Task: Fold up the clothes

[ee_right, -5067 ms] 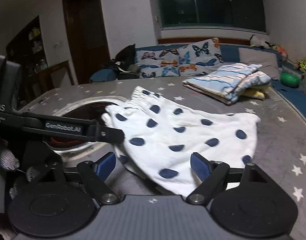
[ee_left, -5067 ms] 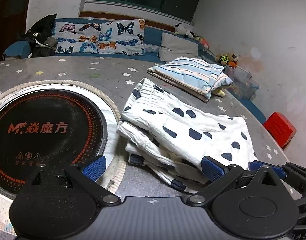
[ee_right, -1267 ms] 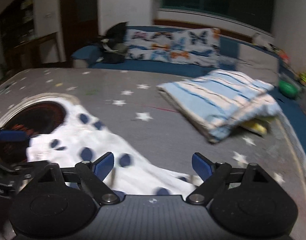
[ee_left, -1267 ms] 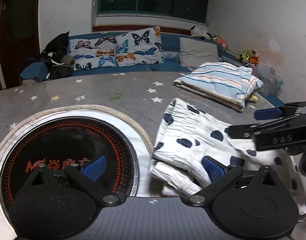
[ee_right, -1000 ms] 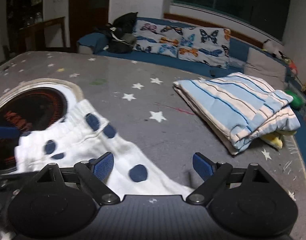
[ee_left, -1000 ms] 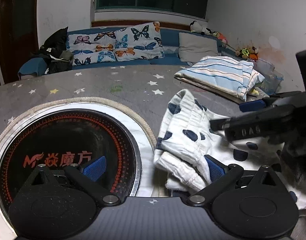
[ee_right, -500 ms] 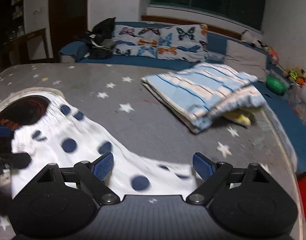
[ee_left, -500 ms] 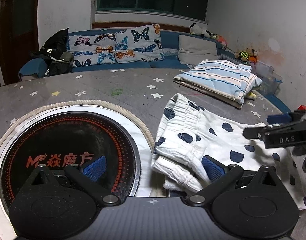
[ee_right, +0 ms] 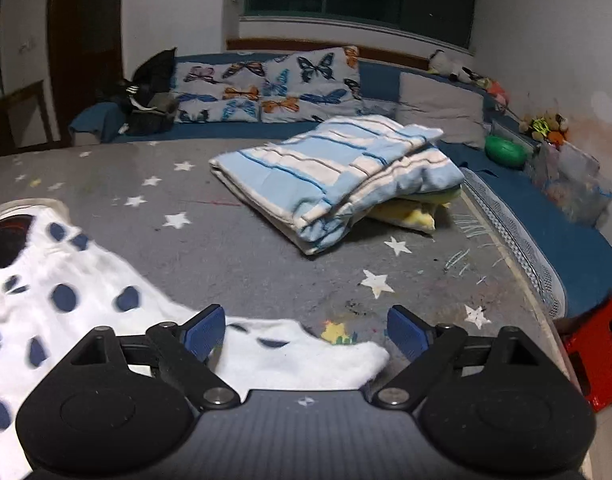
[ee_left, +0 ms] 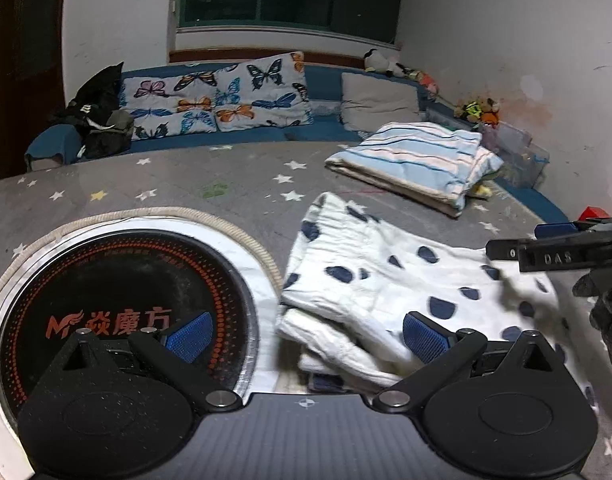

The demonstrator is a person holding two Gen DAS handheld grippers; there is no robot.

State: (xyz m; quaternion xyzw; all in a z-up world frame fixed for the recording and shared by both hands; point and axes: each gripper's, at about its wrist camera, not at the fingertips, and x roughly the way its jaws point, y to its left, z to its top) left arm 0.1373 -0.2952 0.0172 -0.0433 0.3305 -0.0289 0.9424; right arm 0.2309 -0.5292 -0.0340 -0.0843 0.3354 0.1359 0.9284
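Observation:
White shorts with navy dots [ee_left: 385,280] lie on the grey star-print table, waistband end bunched in layers beside the round cooktop. My left gripper [ee_left: 306,336] is open just in front of that bunched end, nothing between its fingers. In the right wrist view the same shorts [ee_right: 66,304] spread to the left, with one hem corner [ee_right: 345,360] lying between the blue pads. My right gripper [ee_right: 306,332] is open over that corner. From the left wrist view the right gripper's side [ee_left: 553,248] and a gloved hand [ee_left: 605,308] show at the shorts' far end.
A folded blue-striped blanket [ee_right: 337,176] sits on the far part of the table over something yellow [ee_right: 409,212]. A black round cooktop [ee_left: 118,308] is inset at left. A red stool [ee_right: 597,344] stands past the right edge; a sofa with butterfly cushions [ee_left: 218,100] lies beyond.
The right gripper has swung rightward along the shorts to their hem corner. The shorts have been spread out flatter. My left gripper has stayed by the waistband end.

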